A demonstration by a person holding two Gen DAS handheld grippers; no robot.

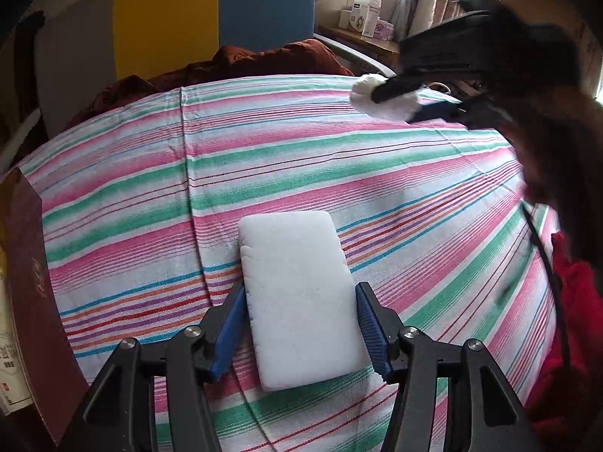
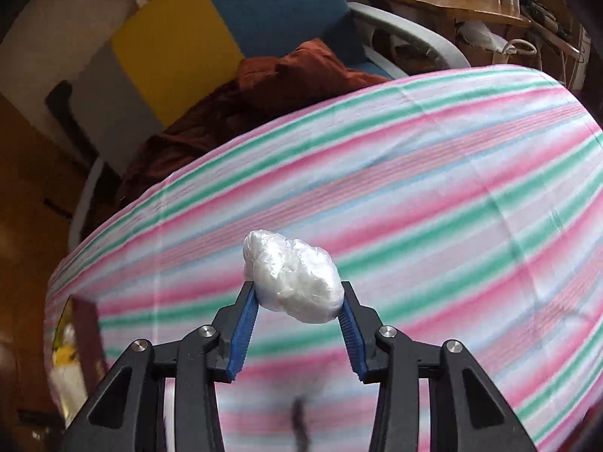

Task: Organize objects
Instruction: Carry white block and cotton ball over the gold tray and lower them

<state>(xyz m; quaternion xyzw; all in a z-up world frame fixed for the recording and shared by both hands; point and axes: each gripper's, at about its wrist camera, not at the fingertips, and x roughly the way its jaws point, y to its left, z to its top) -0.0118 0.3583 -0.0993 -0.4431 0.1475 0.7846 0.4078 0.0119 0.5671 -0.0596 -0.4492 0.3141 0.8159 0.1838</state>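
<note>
Left gripper (image 1: 301,324) pinches the white block (image 1: 297,297), low over the striped cloth (image 1: 339,173). Right gripper (image 2: 299,301) clamps a wrapped white wad (image 2: 294,280), lifted above the cloth. Step: carrying. Next likely calls for placement, perhaps toward the box (image 1: 34,301) at the cloth's left edge. Beyond the cloth: chair (image 1: 264,3).

I count: white foam block (image 1: 297,301) 1 | plastic-wrapped white bundle (image 2: 294,280) 1 | maroon box (image 1: 34,293) 1 | grippers 2 (image 1: 299,326) (image 2: 299,324)
</note>
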